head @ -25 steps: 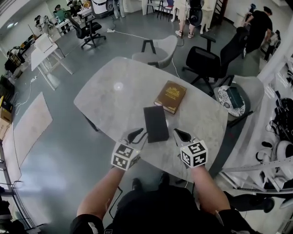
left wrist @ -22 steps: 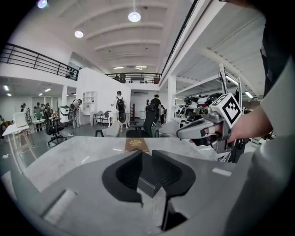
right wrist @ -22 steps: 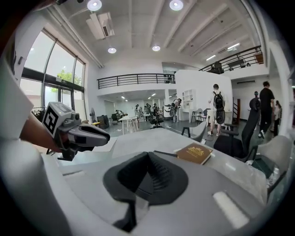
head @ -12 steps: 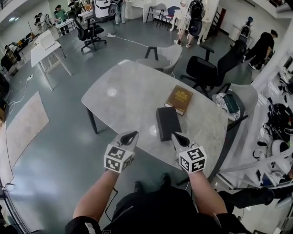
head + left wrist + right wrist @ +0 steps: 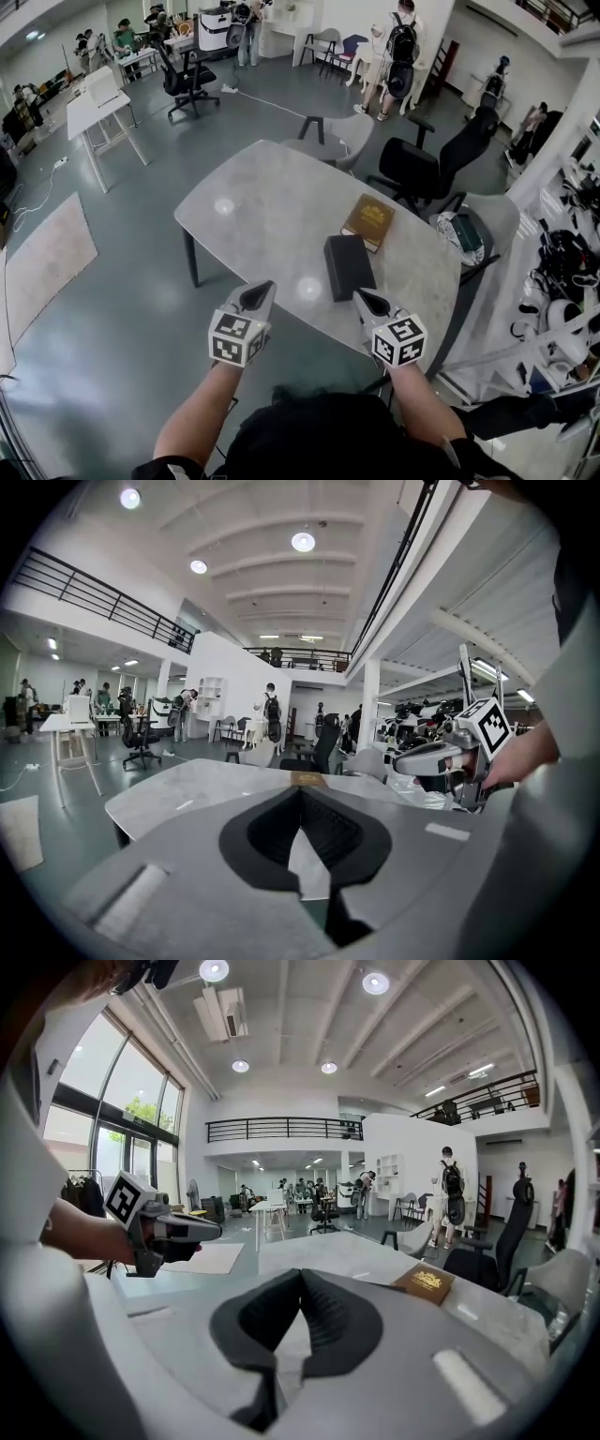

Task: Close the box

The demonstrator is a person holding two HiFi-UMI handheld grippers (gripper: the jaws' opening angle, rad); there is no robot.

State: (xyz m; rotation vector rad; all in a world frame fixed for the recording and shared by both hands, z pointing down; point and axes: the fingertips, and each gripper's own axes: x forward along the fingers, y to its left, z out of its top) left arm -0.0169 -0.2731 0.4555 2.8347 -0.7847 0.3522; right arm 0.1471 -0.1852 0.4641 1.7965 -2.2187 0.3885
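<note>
A flat black box (image 5: 349,267) lies closed on the marble table (image 5: 253,206), with a brown gold-printed box (image 5: 368,221) just beyond it. My left gripper (image 5: 258,294) hovers at the table's near edge, left of the black box and clear of it. Its jaws have just been closing and its tips (image 5: 300,794) meet on nothing. My right gripper (image 5: 367,300) hangs off the near edge, below the black box, and its tips (image 5: 300,1277) also meet with nothing held. The brown box (image 5: 424,1283) shows in the right gripper view.
A grey chair (image 5: 328,136) and a black office chair (image 5: 422,141) stand behind the table. Another grey chair with a bag (image 5: 473,225) sits at the right end. People stand far back in the room.
Both grippers have drawn back from the black box toward the near table edge and risen a little. The left jaws have gone from slightly parted to shut.
</note>
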